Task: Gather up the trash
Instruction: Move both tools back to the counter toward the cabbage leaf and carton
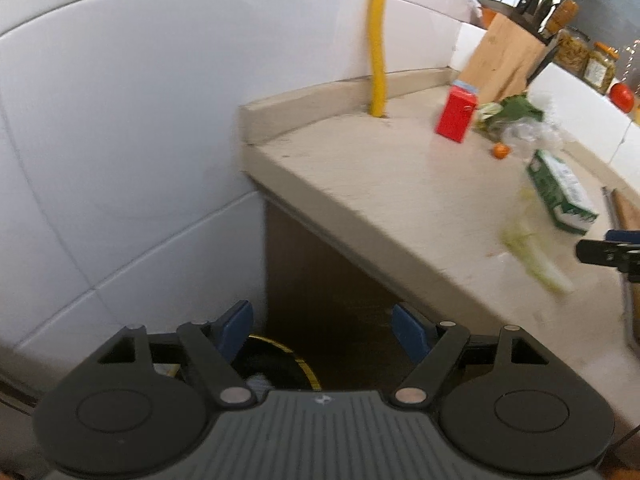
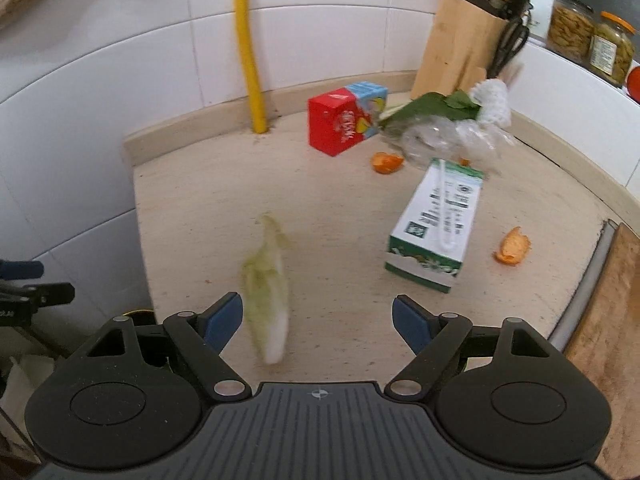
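My right gripper (image 2: 318, 320) is open and empty above the counter's (image 2: 200, 200) front edge. A pale lettuce leaf (image 2: 267, 292) lies just inside its left finger. Beyond lie a green-white carton (image 2: 434, 230) on its side, a red juice carton (image 2: 344, 118), two orange peels (image 2: 387, 162) (image 2: 513, 246), crumpled clear plastic (image 2: 444, 140) and a green leaf (image 2: 430, 106). My left gripper (image 1: 322, 330) is open and empty, held off the counter's left end above a dark bin (image 1: 276, 364) with a yellow rim. The leaf (image 1: 532, 252) and both cartons (image 1: 560, 192) (image 1: 456, 114) show at right in that view.
A yellow pipe (image 2: 250, 48) rises at the tiled back wall. A wooden knife block (image 2: 460, 48) and jars (image 2: 570, 28) stand at the back right. A wooden board (image 2: 608, 320) lies at the right edge. White tiled wall (image 1: 120, 140) is left of the counter.
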Demonstrator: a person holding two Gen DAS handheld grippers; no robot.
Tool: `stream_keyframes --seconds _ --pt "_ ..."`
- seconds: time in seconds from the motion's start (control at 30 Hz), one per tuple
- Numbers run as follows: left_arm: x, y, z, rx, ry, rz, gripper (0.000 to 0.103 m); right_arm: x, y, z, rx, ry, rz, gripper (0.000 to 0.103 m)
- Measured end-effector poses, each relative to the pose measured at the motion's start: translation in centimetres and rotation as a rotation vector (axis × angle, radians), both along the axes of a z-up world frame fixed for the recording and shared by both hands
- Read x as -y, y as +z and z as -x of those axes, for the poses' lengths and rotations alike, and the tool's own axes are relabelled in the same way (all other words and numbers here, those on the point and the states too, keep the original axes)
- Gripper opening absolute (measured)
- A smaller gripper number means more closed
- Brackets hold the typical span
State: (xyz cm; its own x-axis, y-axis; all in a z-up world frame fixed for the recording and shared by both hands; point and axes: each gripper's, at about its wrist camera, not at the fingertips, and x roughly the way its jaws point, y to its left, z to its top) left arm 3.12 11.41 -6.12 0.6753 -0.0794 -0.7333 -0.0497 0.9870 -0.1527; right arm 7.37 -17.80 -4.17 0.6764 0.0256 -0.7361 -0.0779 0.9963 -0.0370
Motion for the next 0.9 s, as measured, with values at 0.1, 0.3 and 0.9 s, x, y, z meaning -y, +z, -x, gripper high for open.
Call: stream_keyframes --seconds 0.1,0.3,0.9 --pt "1.5 0.8 -0.6 -0.004 -0.030 0.061 0.071 0.9 0.3 0.3 0.010 -0.019 -0.009 0.087" --pt "5.3 2.5 -2.4 -0.006 -0.122 0.159 0.071 3.3 0.5 0.2 0.026 -0.072 -0.035 0.087" --pt "13.3 2.3 -8.6 -0.062 -0.268 0.171 0.071 8.2 0.8 -0.8 0.049 -0.171 -0.057 0.087"
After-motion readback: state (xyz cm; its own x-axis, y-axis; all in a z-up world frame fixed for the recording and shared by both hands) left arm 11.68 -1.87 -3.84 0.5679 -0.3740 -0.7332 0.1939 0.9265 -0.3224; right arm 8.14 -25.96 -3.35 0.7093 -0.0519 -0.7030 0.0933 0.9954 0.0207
